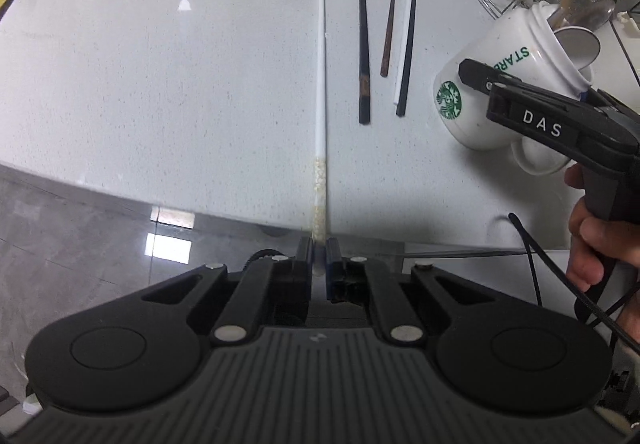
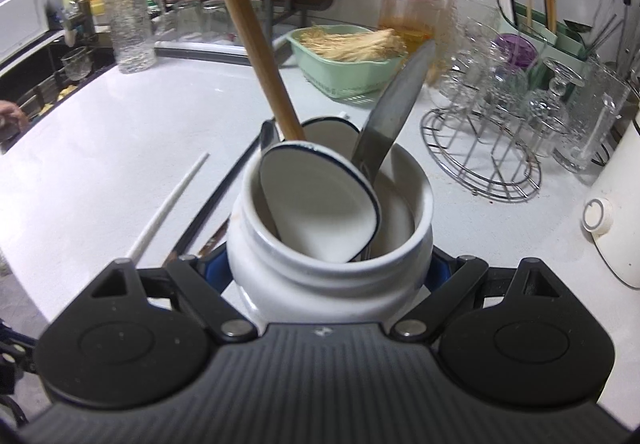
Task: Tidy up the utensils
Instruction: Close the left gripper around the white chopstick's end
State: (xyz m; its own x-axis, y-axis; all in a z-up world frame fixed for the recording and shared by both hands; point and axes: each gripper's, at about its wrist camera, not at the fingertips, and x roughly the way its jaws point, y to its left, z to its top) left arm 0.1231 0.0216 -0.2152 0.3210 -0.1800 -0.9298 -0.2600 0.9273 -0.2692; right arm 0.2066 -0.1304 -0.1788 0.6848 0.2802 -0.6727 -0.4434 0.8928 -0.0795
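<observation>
fingers of the left gripper (image 1: 319,260) are clenched on the patterned butt end of a white chopstick (image 1: 321,83), which runs straight out ahead of them over the counter (image 1: 160,83), while the right gripper (image 2: 328,268) clasps a white mug (image 2: 332,276) by its body, tilted, with a ladle (image 2: 320,203) already inside. held this far back, such a long, light, stiff and likely slick stick may swivel between the pads. the mug looks heavy and breakable, so a grip low around its belly seems soundest.
</observation>
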